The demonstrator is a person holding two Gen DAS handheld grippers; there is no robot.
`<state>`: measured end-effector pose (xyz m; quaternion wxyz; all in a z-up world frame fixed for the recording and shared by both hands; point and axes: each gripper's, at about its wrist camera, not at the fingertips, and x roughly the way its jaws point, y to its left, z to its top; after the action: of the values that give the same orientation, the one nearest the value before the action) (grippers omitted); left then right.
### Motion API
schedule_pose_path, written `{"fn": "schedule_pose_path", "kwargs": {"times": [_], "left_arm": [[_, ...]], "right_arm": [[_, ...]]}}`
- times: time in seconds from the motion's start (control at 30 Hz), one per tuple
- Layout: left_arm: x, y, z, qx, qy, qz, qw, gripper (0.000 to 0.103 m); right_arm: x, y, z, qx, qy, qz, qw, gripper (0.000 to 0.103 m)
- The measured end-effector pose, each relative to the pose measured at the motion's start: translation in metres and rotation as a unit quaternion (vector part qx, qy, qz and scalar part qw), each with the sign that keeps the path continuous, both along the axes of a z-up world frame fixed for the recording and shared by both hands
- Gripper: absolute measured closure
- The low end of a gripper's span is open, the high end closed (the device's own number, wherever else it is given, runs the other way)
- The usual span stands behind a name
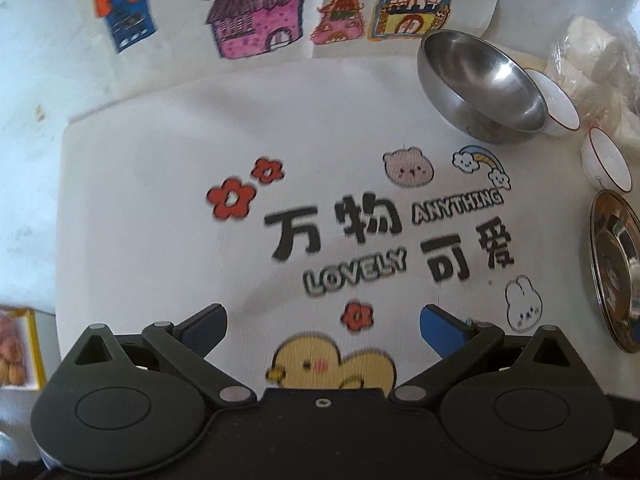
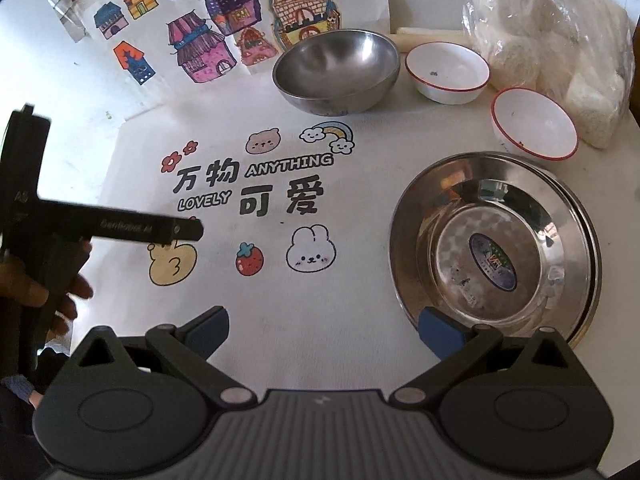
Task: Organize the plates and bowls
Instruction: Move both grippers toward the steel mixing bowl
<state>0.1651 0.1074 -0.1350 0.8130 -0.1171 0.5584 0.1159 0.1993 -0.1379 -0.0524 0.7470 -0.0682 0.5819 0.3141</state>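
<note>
Right now the steel plates [image 2: 496,248] sit stacked at the right side of the white printed mat [image 2: 248,300], the top one carrying an oval sticker in its well. Beyond them, two white bowls with red rims stand apart from each other: the nearer bowl [image 2: 534,124] just past the plates, the farther bowl [image 2: 446,72] beside a large steel bowl [image 2: 336,70] at the mat's far edge. A clear bag of white lumps [image 2: 560,48] lies behind the white bowls (contents unclear). The right gripper [image 2: 324,328] hovers with fingers spread wide, its right pad just over the plates' near rim. The left gripper [image 1: 324,324] is likewise wide apart, holding nothing, above the mat's duck drawing.
</note>
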Motion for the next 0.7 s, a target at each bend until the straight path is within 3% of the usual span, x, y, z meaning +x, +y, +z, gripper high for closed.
{"fn": "schedule_pose_path", "kwargs": {"times": [0.27,0.43,0.57,0.7], "left_arm": [[0.025,-0.001,-0.001,0.004,-0.002,-0.019,0.9998,0.001],[0.038,-0.001,0.003,0.007,-0.007,-0.027,0.9996,0.001],[0.058,0.001,0.011,0.014,-0.023,-0.022,0.9994,0.001],[0.088,0.003,0.024,0.019,-0.055,-0.013,0.9982,0.001]], "right_arm": [[0.009,0.004,-0.003,0.010,0.001,-0.011,1.000,0.000],[0.023,0.005,0.003,0.029,-0.030,-0.024,0.999,0.000],[0.048,0.009,0.008,0.038,-0.074,-0.064,0.994,0.000],[0.083,0.014,0.004,0.057,-0.076,-0.118,0.989,0.000]]}}
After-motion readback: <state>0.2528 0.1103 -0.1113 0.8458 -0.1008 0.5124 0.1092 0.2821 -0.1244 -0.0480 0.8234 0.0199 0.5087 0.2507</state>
